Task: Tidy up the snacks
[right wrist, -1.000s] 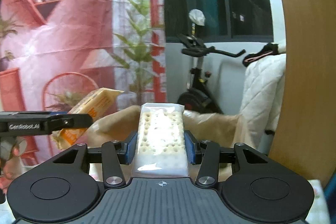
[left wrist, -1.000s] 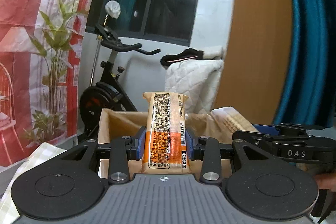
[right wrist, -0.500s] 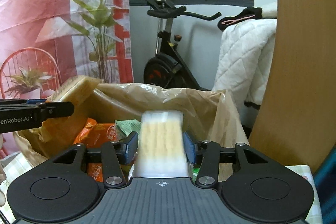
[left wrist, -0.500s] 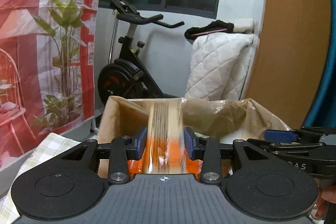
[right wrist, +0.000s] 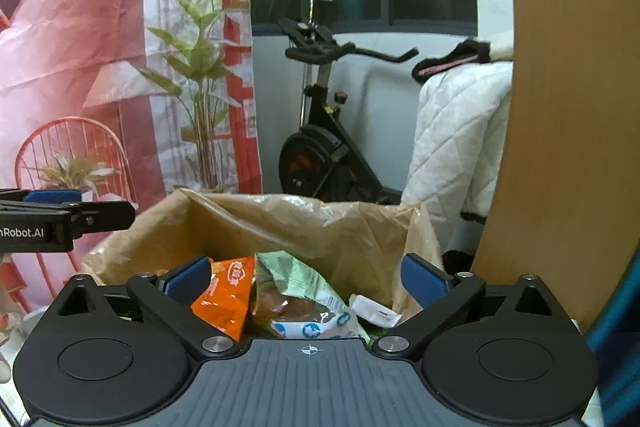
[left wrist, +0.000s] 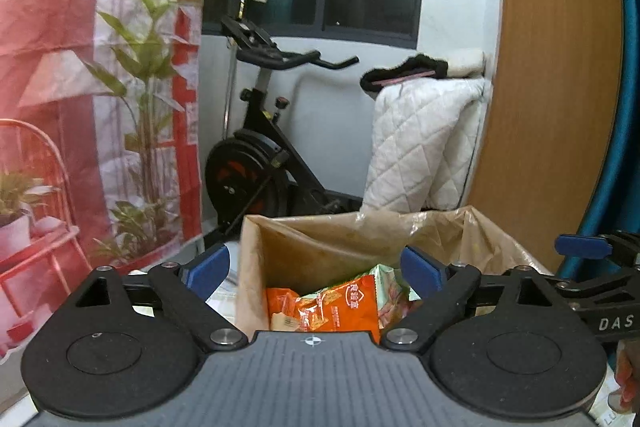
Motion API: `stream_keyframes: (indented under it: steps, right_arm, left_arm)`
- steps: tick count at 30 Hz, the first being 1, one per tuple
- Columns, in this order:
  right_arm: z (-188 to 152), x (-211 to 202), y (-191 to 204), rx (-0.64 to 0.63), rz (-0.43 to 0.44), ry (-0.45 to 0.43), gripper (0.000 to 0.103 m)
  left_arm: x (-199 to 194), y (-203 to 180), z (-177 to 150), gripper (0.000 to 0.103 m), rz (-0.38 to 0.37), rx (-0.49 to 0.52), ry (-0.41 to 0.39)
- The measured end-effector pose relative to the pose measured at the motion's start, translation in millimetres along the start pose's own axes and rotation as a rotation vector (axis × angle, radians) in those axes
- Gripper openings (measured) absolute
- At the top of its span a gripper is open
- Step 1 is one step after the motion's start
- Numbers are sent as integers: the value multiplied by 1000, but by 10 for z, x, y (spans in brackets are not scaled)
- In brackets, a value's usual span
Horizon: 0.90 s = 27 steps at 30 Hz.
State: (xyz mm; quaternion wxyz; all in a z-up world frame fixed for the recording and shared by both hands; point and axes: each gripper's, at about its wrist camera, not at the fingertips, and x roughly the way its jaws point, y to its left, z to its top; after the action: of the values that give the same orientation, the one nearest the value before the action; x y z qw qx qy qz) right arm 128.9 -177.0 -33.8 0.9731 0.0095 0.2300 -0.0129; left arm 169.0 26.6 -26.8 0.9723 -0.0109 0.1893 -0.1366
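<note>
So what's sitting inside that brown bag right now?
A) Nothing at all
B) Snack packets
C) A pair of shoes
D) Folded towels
B: an orange packet and a green packet lie inside the brown bag, seen between the open tongs.

Snack packets [right wrist: 288, 291] half-hidden behind gripper bodies

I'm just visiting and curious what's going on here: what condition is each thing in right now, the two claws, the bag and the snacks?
left gripper: jaws opening, nothing between them.
right gripper: jaws opening, nothing between them.
brown bag: open at the top, crumpled.
orange snack packet: lying inside the bag.
green snack packet: lying in the bag beside the orange one.
</note>
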Motion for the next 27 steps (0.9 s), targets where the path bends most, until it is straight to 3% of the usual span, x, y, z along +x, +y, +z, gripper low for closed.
stream_keyframes:
  steps: [5,15,27]
  right_arm:
    - [20,-290,78,-4,-3,-29,102]
    - [55,-815,93,37,-27,-73,102]
    - [19,-1052,73,66,-75,-86,102]
  left_arm:
    - [-364,-61,46,97,94,14,-60]
    - [-852,-178,127,99,98,7,-108]
    - [-991,-237,75,99,74,-14,-126]
